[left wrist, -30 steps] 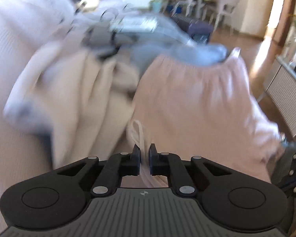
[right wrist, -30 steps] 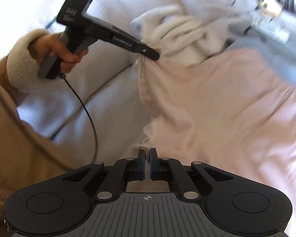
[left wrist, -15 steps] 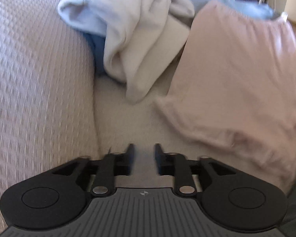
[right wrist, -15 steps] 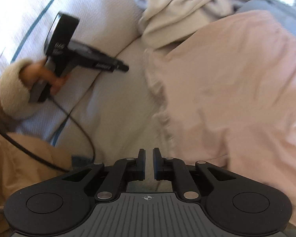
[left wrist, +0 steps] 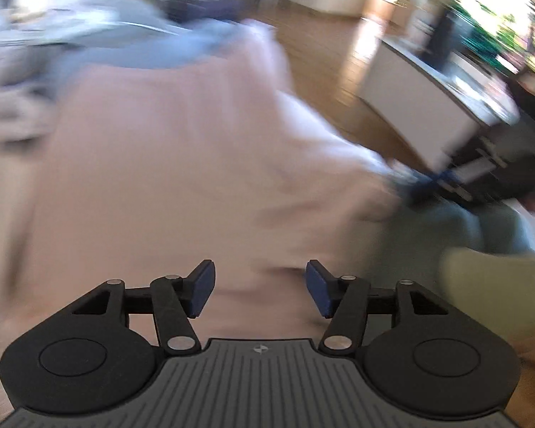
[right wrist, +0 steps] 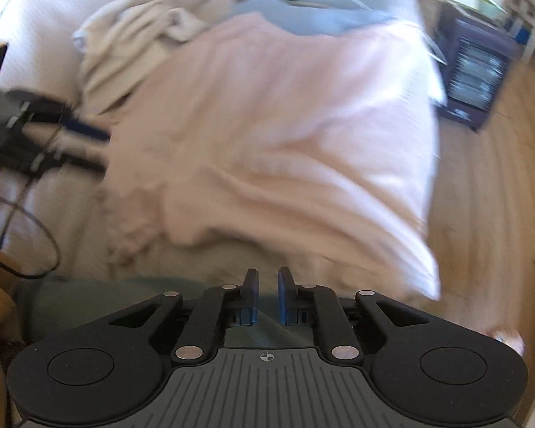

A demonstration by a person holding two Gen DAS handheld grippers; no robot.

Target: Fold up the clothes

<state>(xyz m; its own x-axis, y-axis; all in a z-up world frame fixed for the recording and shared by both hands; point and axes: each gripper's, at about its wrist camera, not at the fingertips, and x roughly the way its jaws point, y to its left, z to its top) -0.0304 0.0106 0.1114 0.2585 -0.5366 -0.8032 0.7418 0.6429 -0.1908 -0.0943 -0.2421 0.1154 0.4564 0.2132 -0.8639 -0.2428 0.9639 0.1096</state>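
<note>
A pale pink garment (right wrist: 274, 135) lies spread flat on the sofa seat; it also fills the left wrist view (left wrist: 182, 164), which is blurred. My left gripper (left wrist: 260, 289) is wide open and empty at the garment's near edge. In the right wrist view it (right wrist: 89, 146) shows at the garment's left edge, jaws apart. My right gripper (right wrist: 267, 296) is slightly open and empty, just short of the garment's near hem, over a dark green surface. In the left wrist view it (left wrist: 446, 185) shows blurred at the garment's right corner.
A cream garment (right wrist: 125, 46) lies crumpled at the sofa back, with a blue one (right wrist: 303, 18) behind the pink. A wooden floor (right wrist: 481, 214) lies to the right, with a dark heater (right wrist: 478, 71) on it. A white cabinet (left wrist: 428, 107) stands beyond.
Both grippers have let go of the pink garment and pulled back. The left jaws have opened wide, the right slightly. The garment now lies flat. Both views have swung right.
</note>
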